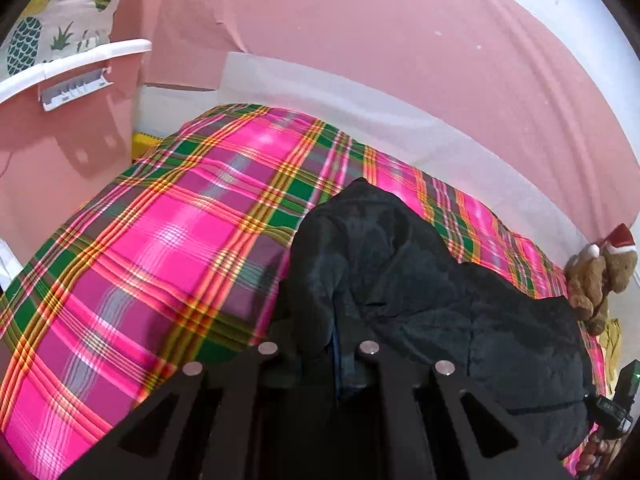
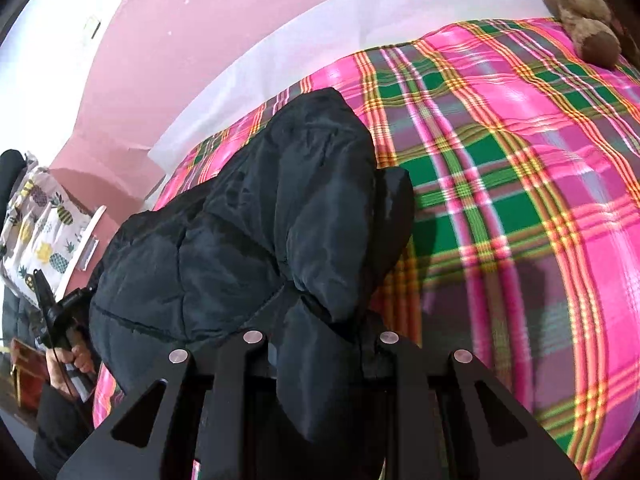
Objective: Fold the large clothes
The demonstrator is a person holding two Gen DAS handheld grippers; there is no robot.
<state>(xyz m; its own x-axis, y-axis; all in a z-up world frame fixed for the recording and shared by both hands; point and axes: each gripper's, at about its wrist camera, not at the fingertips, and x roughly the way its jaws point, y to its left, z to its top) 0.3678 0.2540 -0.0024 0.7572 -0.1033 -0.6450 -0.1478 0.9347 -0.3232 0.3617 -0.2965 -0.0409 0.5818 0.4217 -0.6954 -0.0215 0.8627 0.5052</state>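
jacket (image 2: 256, 216) bunched on the plaid bedspread (image 2: 520, 200), pinched at both ends.
left gripper (image 1: 320, 354) and right gripper (image 2: 320, 340) each clench slick black padding; it may slide free.

Black quilted jacket (image 2: 256, 216) of smooth, faintly shiny padded cloth; pink-green plaid woven bedcover (image 2: 520, 184), smooth with slight sheen.

black jacket (image 1: 420, 280), pink-green plaid bedspread (image 1: 160, 240)

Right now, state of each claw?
Left claw: shut on the black padded jacket.
Right claw: shut on a bunched fold of the same jacket.
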